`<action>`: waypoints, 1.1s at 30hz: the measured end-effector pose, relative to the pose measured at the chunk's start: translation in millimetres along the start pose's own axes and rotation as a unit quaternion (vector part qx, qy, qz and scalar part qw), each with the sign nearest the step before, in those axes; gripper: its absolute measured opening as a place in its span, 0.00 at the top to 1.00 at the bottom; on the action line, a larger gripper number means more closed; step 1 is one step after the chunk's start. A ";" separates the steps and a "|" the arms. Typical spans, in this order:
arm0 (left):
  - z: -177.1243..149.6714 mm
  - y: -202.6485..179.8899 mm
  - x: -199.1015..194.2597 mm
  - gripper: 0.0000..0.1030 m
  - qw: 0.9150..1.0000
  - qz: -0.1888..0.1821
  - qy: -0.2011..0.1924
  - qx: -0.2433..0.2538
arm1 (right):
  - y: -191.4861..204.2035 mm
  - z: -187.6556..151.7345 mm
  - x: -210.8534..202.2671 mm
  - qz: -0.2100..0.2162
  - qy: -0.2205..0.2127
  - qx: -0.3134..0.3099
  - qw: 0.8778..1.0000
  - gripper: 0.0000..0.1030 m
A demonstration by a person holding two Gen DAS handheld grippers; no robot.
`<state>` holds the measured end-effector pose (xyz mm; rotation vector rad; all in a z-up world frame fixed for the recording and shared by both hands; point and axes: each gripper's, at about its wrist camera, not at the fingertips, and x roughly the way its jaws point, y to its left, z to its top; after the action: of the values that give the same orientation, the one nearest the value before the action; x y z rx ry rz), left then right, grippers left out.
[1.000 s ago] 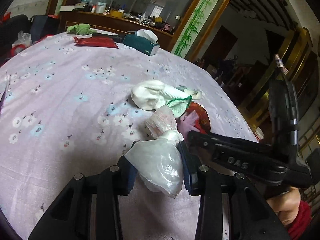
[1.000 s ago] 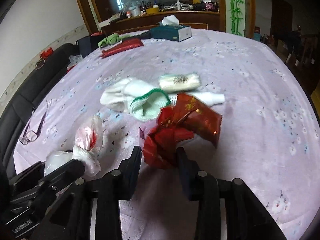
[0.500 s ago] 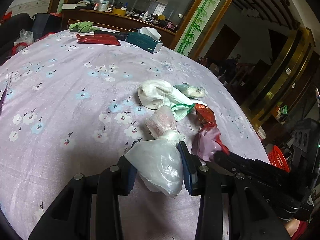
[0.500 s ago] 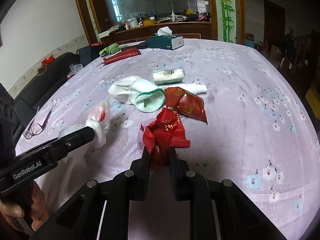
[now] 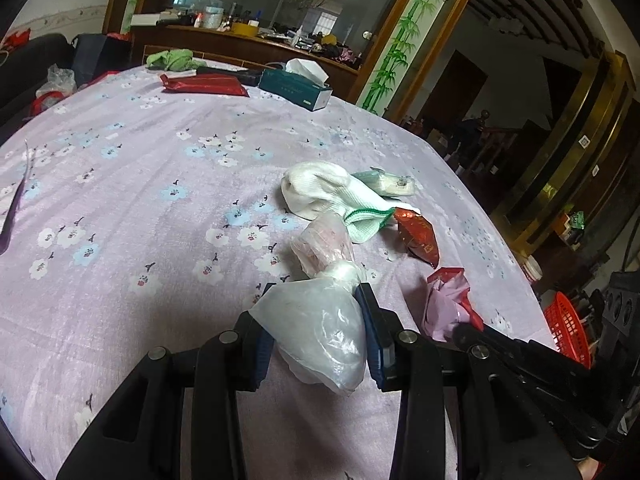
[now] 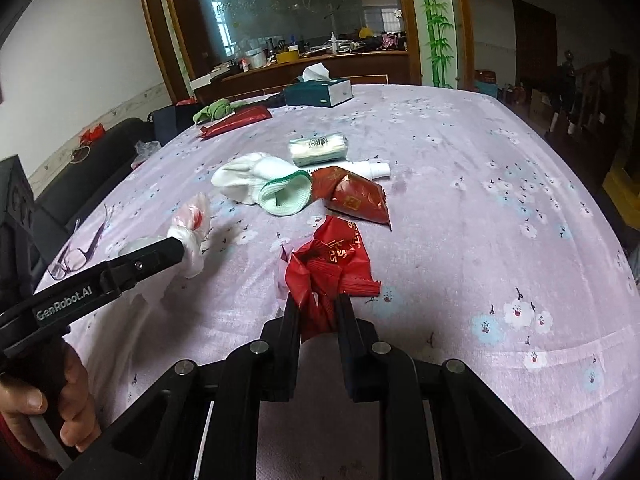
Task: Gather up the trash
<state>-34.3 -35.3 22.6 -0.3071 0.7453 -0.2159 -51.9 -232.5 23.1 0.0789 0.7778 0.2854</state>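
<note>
From the left wrist view, the left gripper (image 5: pixel 316 336) has its jaws clamped on a knotted clear bag (image 5: pixel 320 332), which bulges between them just above the purple flowered tabletop (image 5: pixel 140 184). Ahead lie a white sock (image 5: pixel 324 194) with a green cuff, a small wrapped pack (image 5: pixel 390 182) beyond it, and a red packet (image 5: pixel 418 236) flat on the cloth. To the right the crumpled red wrapper (image 5: pixel 446 300) shows its pale inside where the other gripper holds it. A red basket (image 5: pixel 568 332) sits off the table's edge on the right; I would guess that is where the trash goes, though nothing shows it. At the far end are a tissue box (image 5: pixel 296 86), a long red pouch (image 5: pixel 204 84) and a green cloth (image 5: pixel 172 59).

From the right wrist view, the right gripper (image 6: pixel 318 312) has its jaws shut tight on the wrapper (image 6: pixel 328 268), which carries gold characters I cannot read. The left tool's arm comes in from the left, printed "GenRobot.AI", with a hand (image 6: pixel 60 408) on its handle and the bag (image 6: pixel 192 232) at its tip. Glasses (image 6: pixel 76 256) lie near the table's left edge. The packet (image 6: pixel 352 198) has a gold square mark; the pack (image 6: pixel 318 146) has dark lettering too small to make out. A white tube (image 6: pixel 370 168) lies behind the packet.

So two pieces are in hand and none binned that I can see; the packet, pack and perhaps the tube remain.
</note>
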 end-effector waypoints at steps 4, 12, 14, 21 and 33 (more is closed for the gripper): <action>-7.9 -13.8 -5.6 0.64 1.000 0.010 -0.015 0.023 | -2.7 0.3 0.6 0.006 0.000 0.006 1.000 0.82; -12.7 -20.4 -5.9 0.64 0.999 0.012 -0.015 0.038 | -7.7 -1.1 -1.9 0.014 -0.005 0.022 1.000 0.82; -13.0 -18.7 -5.0 0.64 0.999 0.011 -0.013 0.035 | -7.5 -1.0 -2.0 0.015 -0.005 0.022 1.000 0.82; -12.9 -19.4 -2.8 0.64 0.999 0.004 -0.008 0.036 | -7.8 -1.3 -1.8 0.017 -0.003 0.022 1.000 0.82; -13.1 -19.6 -2.9 0.64 0.999 0.007 -0.009 0.038 | -1.7 -2.4 -3.3 -0.010 -0.007 0.008 1.000 0.82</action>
<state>-47.2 -55.3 22.1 -0.2313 0.7201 -0.2280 -55.4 -235.1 23.3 0.0876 0.7664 0.2596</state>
